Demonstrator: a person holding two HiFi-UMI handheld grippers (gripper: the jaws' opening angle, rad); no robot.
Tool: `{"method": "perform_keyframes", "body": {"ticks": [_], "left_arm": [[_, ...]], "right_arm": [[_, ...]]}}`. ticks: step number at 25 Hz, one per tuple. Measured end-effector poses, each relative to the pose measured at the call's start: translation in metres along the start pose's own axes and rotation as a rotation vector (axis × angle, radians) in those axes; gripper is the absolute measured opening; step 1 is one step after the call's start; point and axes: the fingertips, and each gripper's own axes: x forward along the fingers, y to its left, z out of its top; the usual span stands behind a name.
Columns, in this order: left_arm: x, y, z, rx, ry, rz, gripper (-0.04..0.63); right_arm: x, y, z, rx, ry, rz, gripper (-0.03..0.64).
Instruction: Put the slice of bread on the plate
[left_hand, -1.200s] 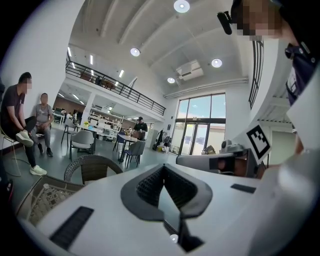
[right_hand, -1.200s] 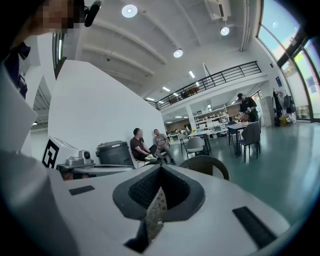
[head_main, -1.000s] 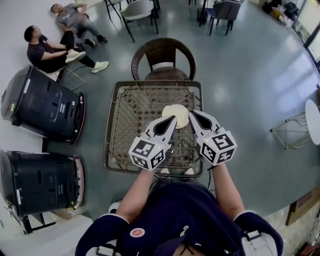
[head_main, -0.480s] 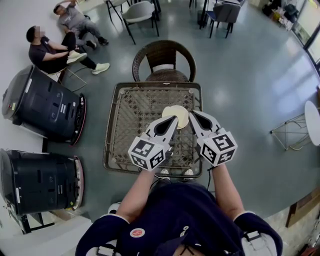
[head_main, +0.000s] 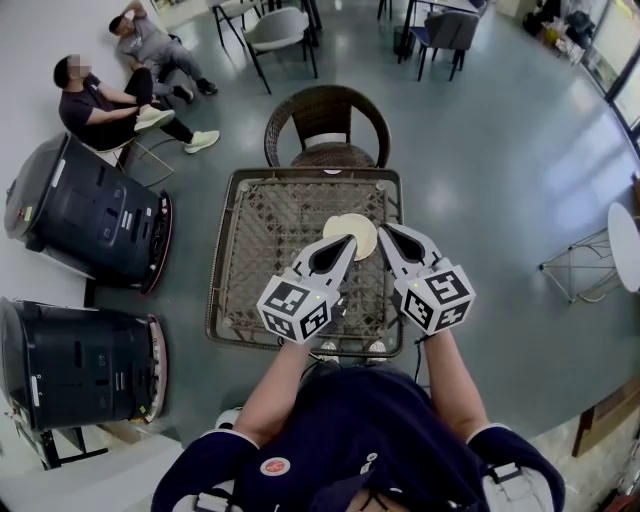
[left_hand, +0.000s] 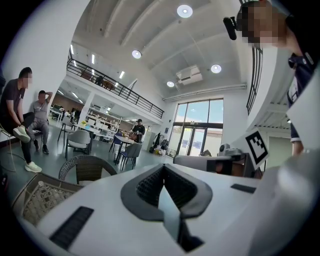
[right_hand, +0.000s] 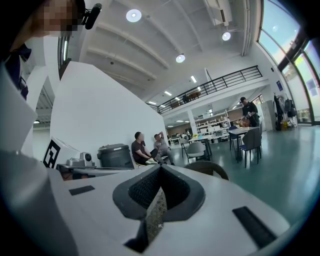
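A round cream plate (head_main: 356, 226) lies on the right half of the wicker table (head_main: 270, 215) in the head view. Its upper left part looks paler, and I cannot tell whether that is the slice of bread. My left gripper (head_main: 347, 240) is shut and empty, its tip over the plate's near edge. Beside it my right gripper (head_main: 384, 231) is also shut and empty, its tip at the plate's right edge. In the left gripper view the left gripper (left_hand: 161, 167) points level across the room with its jaws together. The right gripper (right_hand: 160, 169) does the same in its own view.
A brown wicker chair (head_main: 327, 120) stands at the table's far side. Two black machines (head_main: 85, 205) (head_main: 75, 360) stand on the floor at left. Two people (head_main: 100, 100) sit at the far left. A small white table (head_main: 626, 243) is at the right edge.
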Motion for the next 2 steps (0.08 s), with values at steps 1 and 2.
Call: {"method": "perform_keyframes", "body": {"ticks": [1,2], "left_arm": [[0.0000,-0.0013,-0.0001,0.000,0.000,0.000,0.008],[0.0000,-0.0027,-0.0002,-0.001,0.000,-0.001,0.008]], "right_arm": [[-0.0014,0.0000,0.0005,-0.001,-0.001,0.000,0.006],[-0.0028,0.0001,0.0009,-0.001,-0.002,0.001,0.006]]}}
